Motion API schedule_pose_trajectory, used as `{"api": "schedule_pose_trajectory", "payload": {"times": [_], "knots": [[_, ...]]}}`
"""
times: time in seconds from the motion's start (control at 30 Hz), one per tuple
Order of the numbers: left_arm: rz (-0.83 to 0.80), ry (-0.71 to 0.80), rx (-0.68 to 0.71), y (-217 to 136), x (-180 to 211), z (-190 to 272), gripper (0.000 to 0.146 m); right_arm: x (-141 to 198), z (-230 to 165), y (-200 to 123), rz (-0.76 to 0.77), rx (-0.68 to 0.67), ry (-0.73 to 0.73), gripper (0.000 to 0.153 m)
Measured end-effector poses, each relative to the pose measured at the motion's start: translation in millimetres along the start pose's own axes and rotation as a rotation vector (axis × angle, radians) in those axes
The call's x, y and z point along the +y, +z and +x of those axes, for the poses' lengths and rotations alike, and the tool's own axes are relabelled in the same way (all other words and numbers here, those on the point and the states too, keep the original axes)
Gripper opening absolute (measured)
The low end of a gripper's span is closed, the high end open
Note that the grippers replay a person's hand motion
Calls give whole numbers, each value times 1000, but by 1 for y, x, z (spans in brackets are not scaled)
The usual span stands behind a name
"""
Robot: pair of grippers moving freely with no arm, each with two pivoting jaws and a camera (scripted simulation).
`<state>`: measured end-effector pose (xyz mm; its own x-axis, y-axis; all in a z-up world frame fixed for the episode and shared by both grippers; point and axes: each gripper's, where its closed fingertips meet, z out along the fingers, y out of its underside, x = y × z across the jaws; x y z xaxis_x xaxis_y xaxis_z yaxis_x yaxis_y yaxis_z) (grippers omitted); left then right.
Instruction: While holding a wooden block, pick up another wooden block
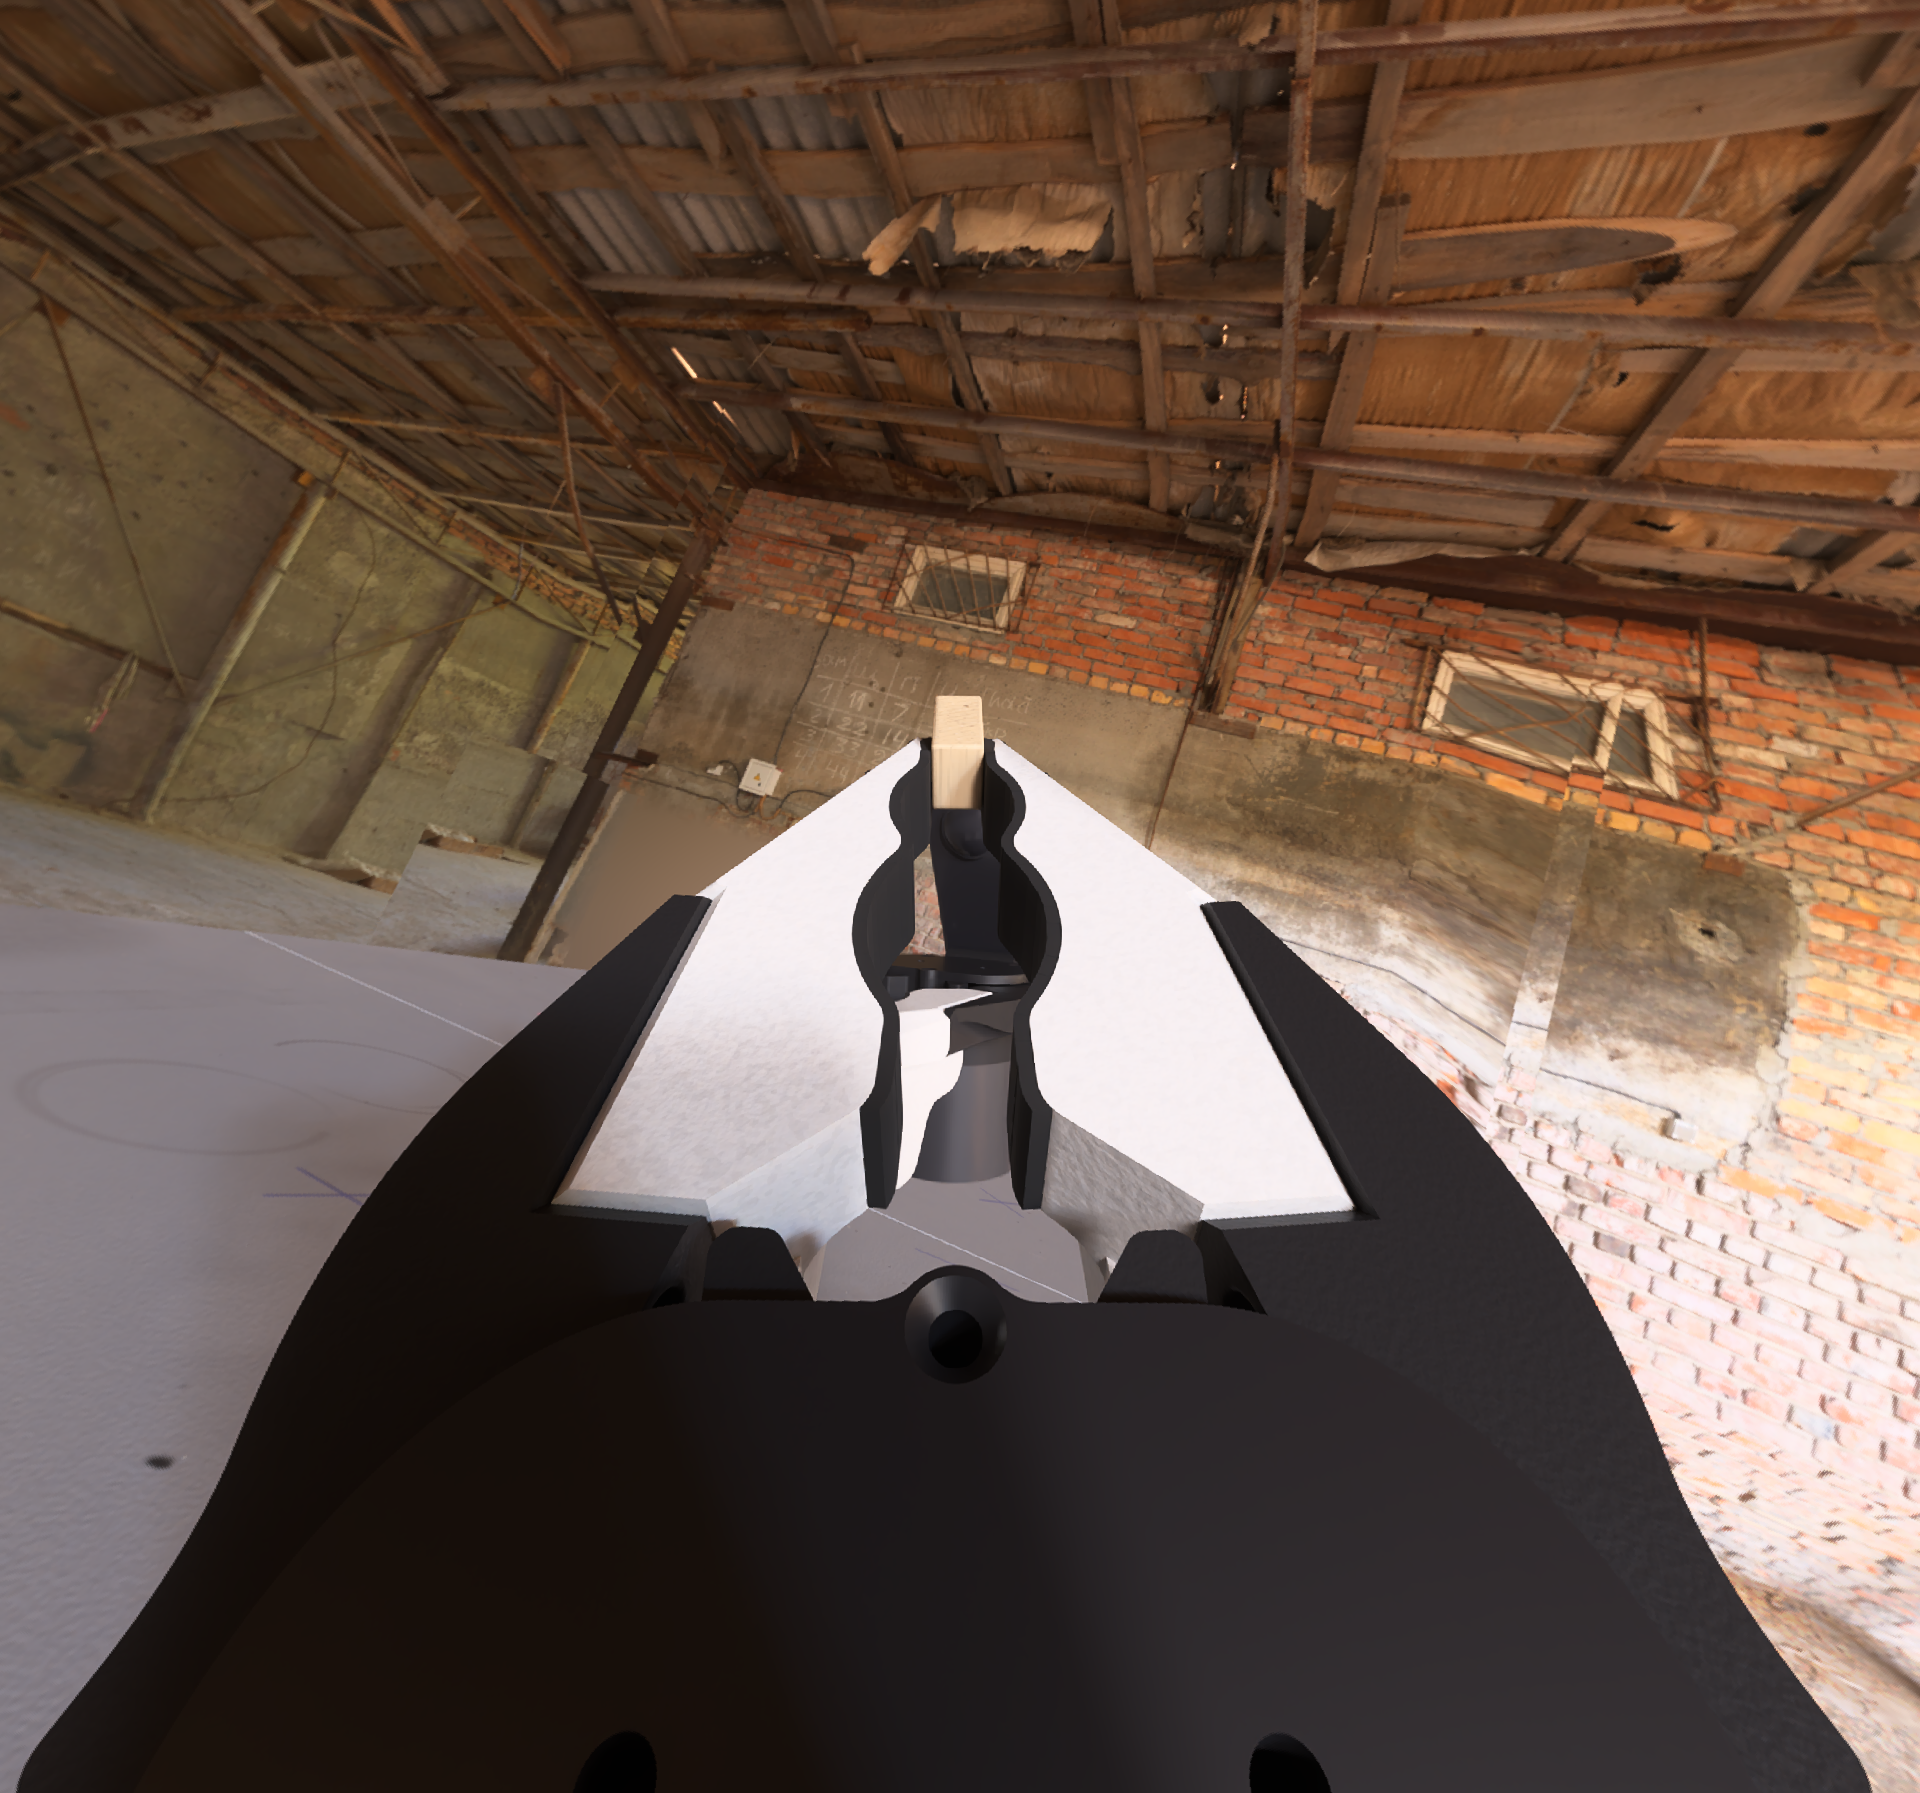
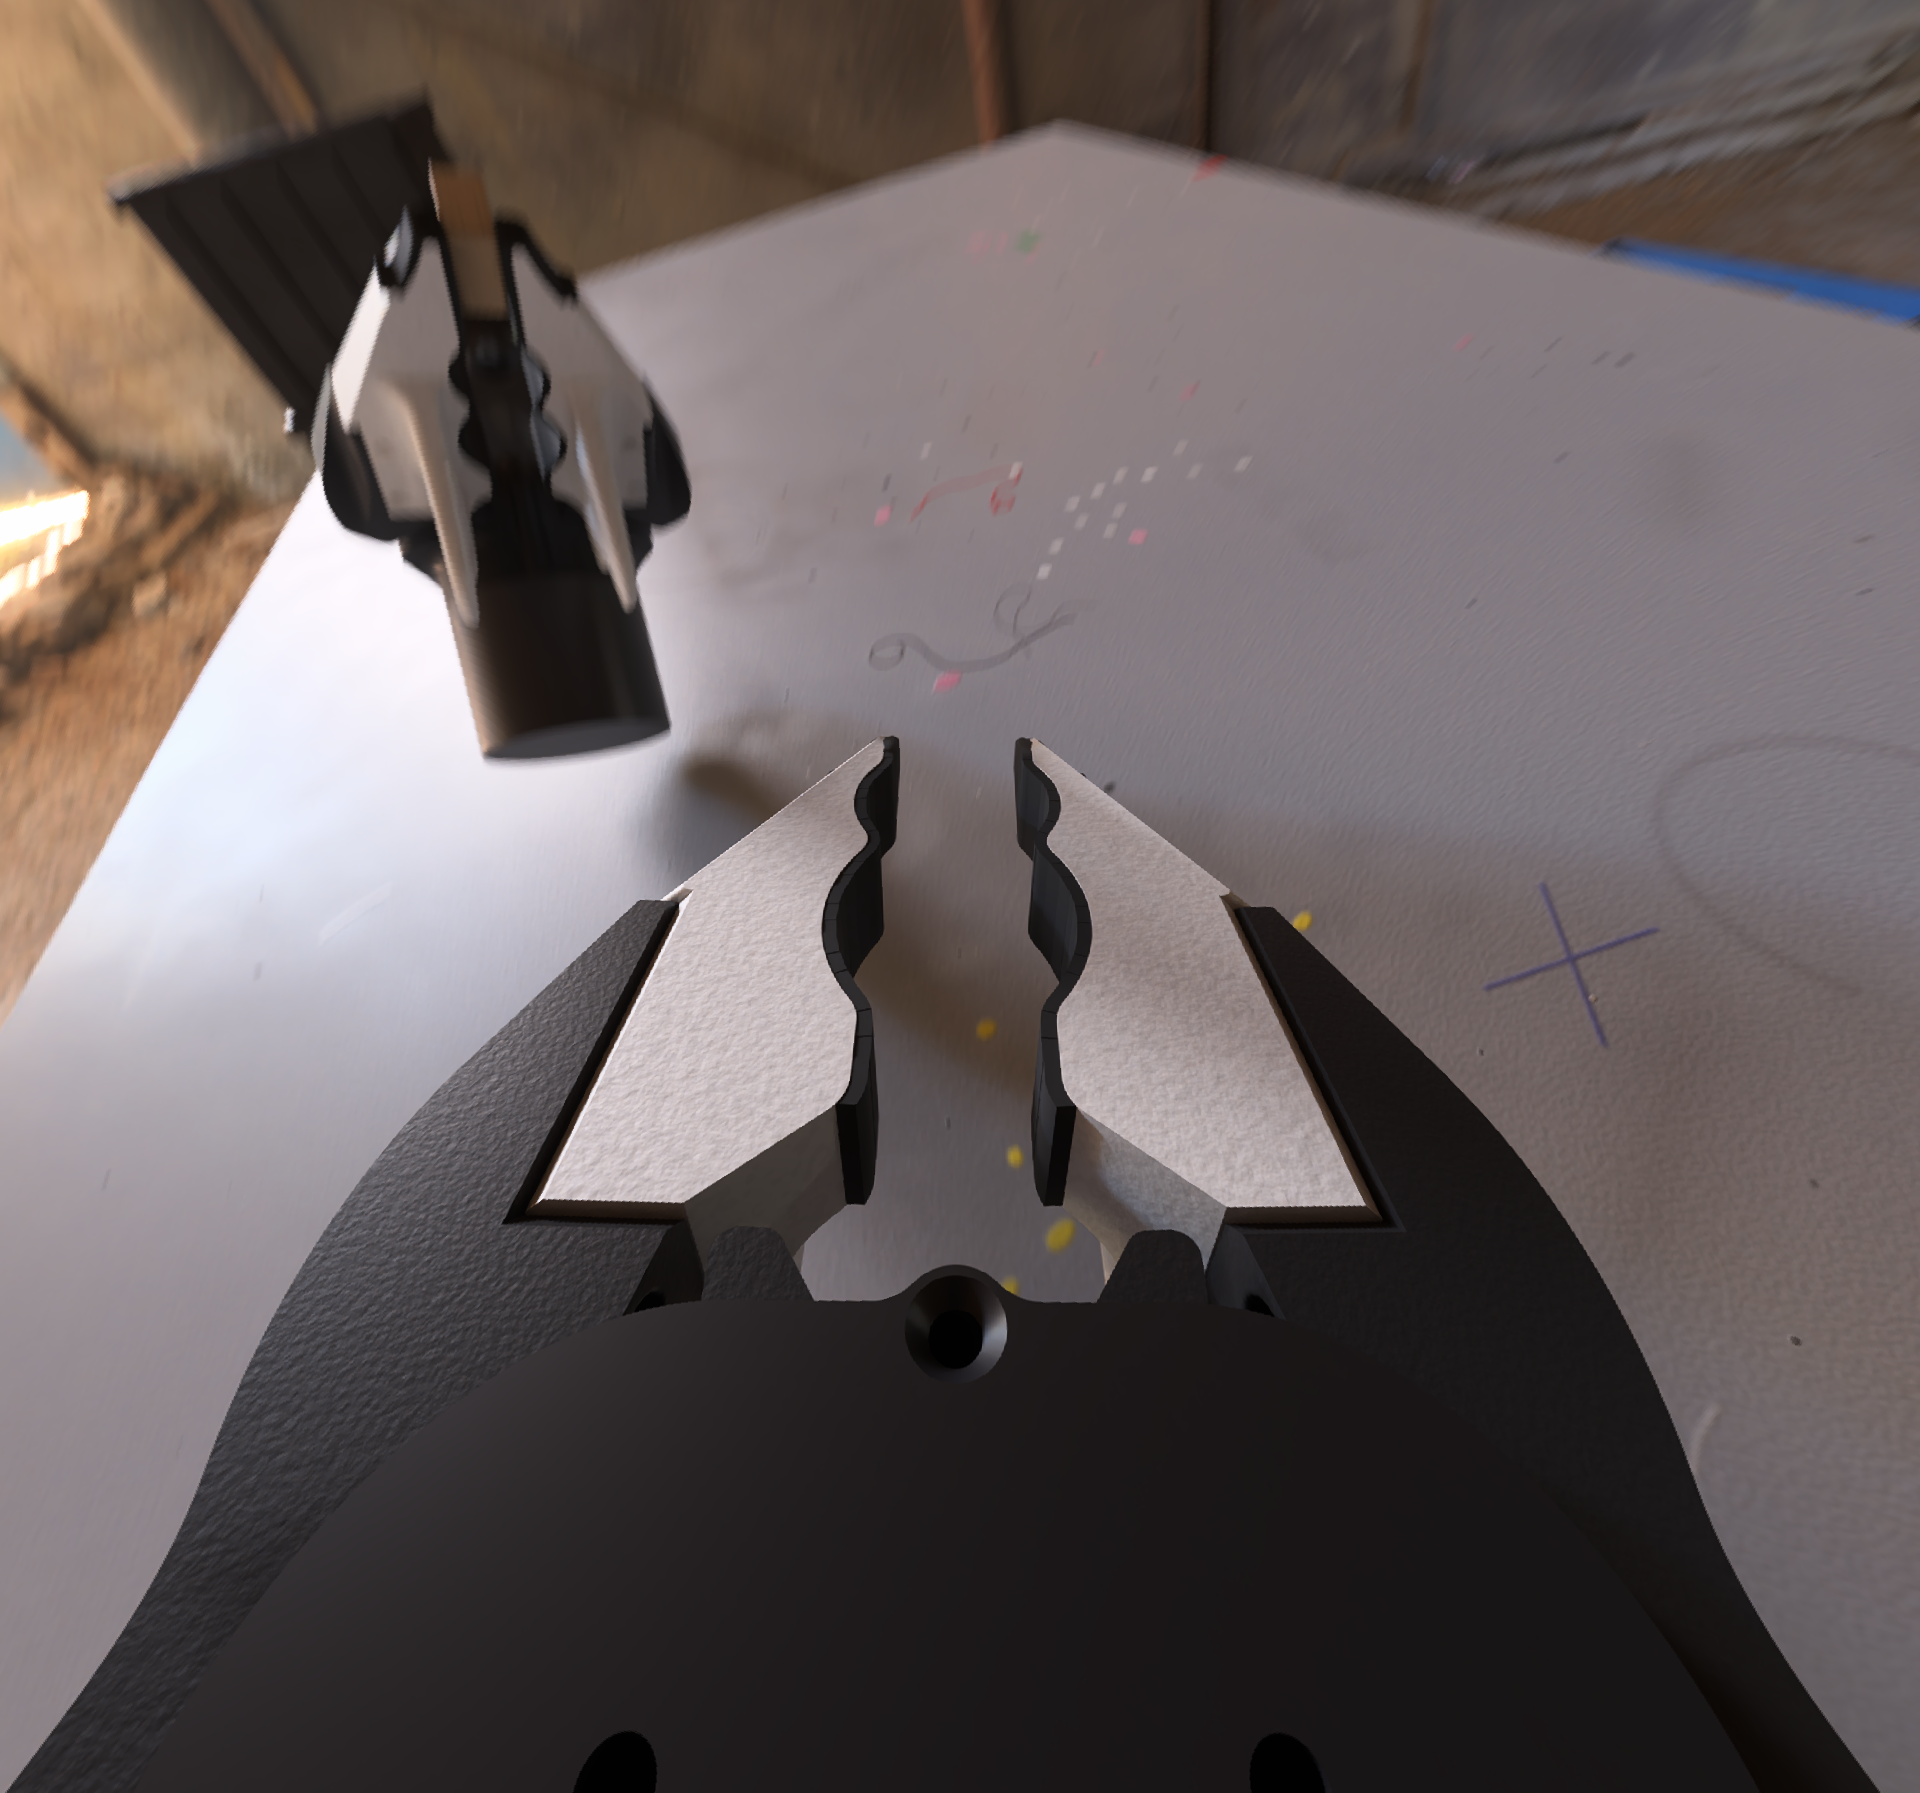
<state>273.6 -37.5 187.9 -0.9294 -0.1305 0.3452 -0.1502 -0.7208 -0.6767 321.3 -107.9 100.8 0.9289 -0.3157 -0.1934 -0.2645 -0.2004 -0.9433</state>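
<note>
My left gripper (image 1: 958,764) is shut on a small pale wooden block (image 1: 956,735), pinched at the fingertips and sticking out past them, raised toward a brick wall. Dark parts I cannot identify show in the gap below the block. In the right wrist view the left gripper (image 2: 480,263) floats above the table's far left edge, pointing away, with the block (image 2: 462,205) at its tips. My right gripper (image 2: 956,756) is open and empty, low over the white table (image 2: 1351,393). No other wooden block shows in either view.
The table also shows in the left wrist view (image 1: 156,1276). It carries a blue cross mark (image 2: 1569,959), yellow specks (image 2: 1060,1232) and pink flecks. A black ribbed panel (image 2: 281,216) stands behind the left gripper. The table's left edge (image 2: 208,663) drops to the floor.
</note>
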Motion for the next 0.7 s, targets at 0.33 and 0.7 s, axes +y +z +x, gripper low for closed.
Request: {"api": "schedule_pose_trajectory", "payload": {"times": [0.33, 0.7], "knots": [[-14, 41, -47, -7, -3, -6, 8, 81, -26, -35, -542, -26, -472, 22], [-14, 15, 17, -6, -6, 6, 8, 116, -20, -63, -711, 203, -306, 29]]}}
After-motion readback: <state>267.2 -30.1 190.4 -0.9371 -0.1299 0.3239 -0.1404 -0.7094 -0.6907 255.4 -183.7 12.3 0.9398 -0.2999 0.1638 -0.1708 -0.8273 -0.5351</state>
